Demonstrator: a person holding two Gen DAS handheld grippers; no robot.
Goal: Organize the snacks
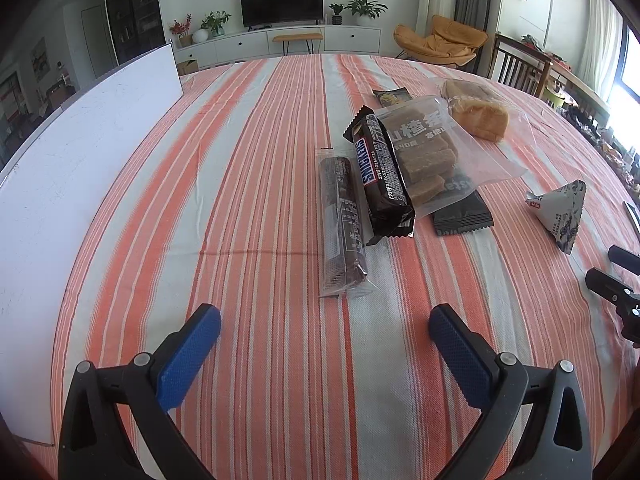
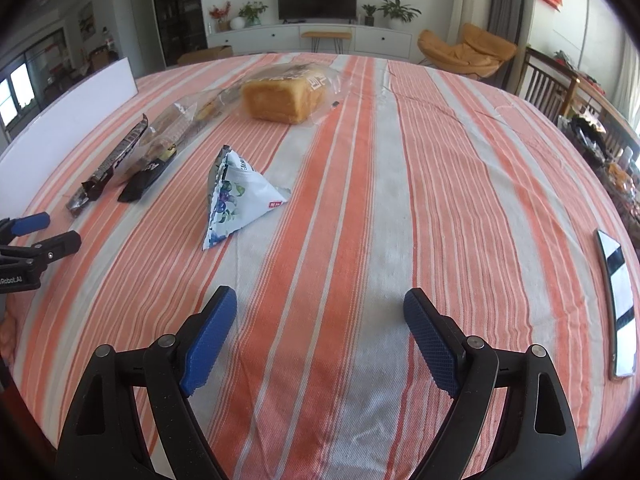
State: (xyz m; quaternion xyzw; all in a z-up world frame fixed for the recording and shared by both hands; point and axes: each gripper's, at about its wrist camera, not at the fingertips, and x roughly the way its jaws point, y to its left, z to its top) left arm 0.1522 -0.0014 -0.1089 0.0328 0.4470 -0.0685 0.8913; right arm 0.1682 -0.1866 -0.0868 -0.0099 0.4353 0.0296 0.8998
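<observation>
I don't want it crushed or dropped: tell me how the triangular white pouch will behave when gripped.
The triangular pouch looks puffed and stands on a broad base, so it probably won't roll. Its glossy film may slip between the pads, and a hard squeeze would likely dent it. It seems light for its size.

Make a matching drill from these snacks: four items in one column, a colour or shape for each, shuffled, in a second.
Items:
1. Snickers bar
2. bread loaf
3. triangular pouch
4. hawthorn strips bag

Descriptions:
A. white, pyramid-shaped, blue flowers
B. clear bag of tan blocks
C. dark wrapper, white lettering
D. golden, in clear plastic

Pairs: 1-C, 2-D, 3-A, 4-B
</observation>
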